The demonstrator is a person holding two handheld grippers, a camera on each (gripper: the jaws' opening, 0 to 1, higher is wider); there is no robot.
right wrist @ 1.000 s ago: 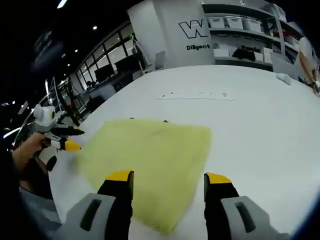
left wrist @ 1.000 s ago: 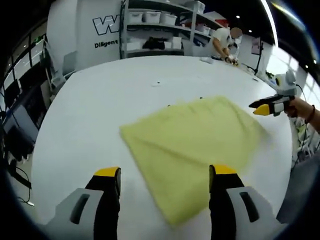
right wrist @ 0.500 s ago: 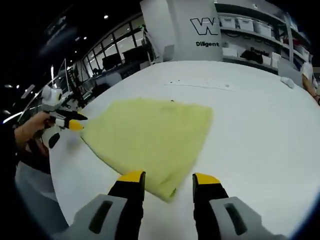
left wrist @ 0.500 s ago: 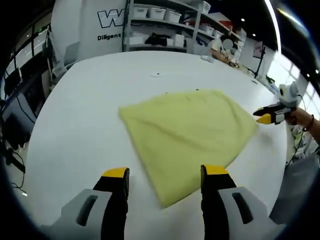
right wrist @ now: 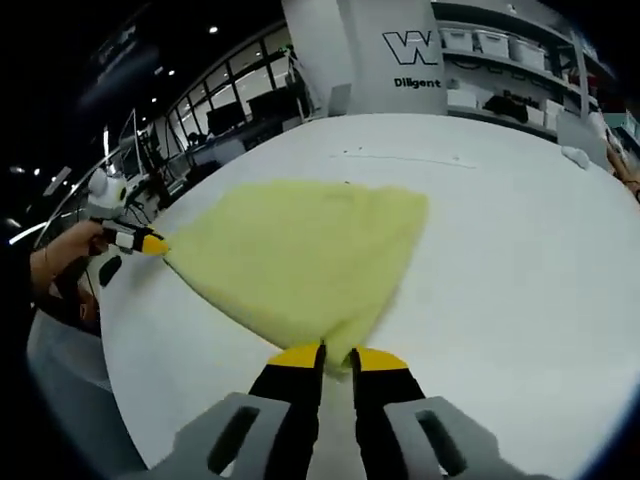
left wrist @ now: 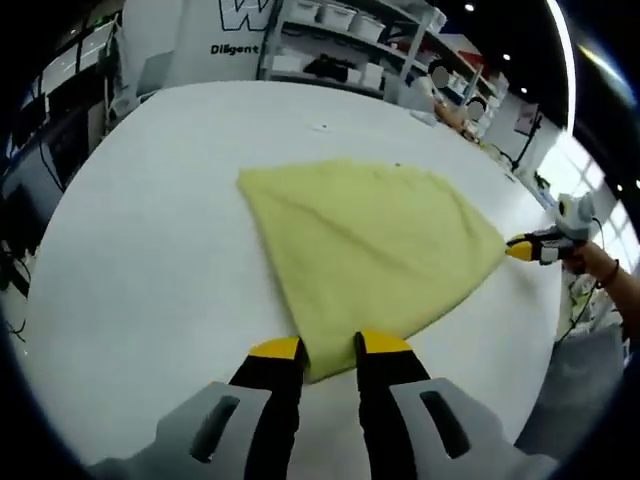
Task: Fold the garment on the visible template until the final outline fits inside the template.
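Garment (left wrist: 375, 240) first, in the left gripper view: a pale yellow cloth, lying flat on the big white table (left wrist: 140, 250), spread out like a broad wedge with its nearest corner pointing straight back at the camera. The left gripper (left wrist: 330, 352) is right on that corner, yellow-tipped jaws drawn close together with the cloth's tip running in between them, pinching it. Over at the far right corner of the cloth, the right gripper (left wrist: 518, 248) comes in, held in a hand (left wrist: 590, 262), its yellow tip touching the fabric's edge. Shelving with white bins (left wrist: 340, 40) stands beyond the table.

Now the right gripper view: same yellow garment (right wrist: 300, 255), same white table (right wrist: 520, 260), and the right gripper (right wrist: 337, 359) has its jaws nearly together, nipping the near corner of the cloth between the yellow tips. Off to the left, the left gripper (right wrist: 150, 243), gripped in a hand (right wrist: 62, 258), meets the cloth's other corner; whether it is clamped cannot be told from here.
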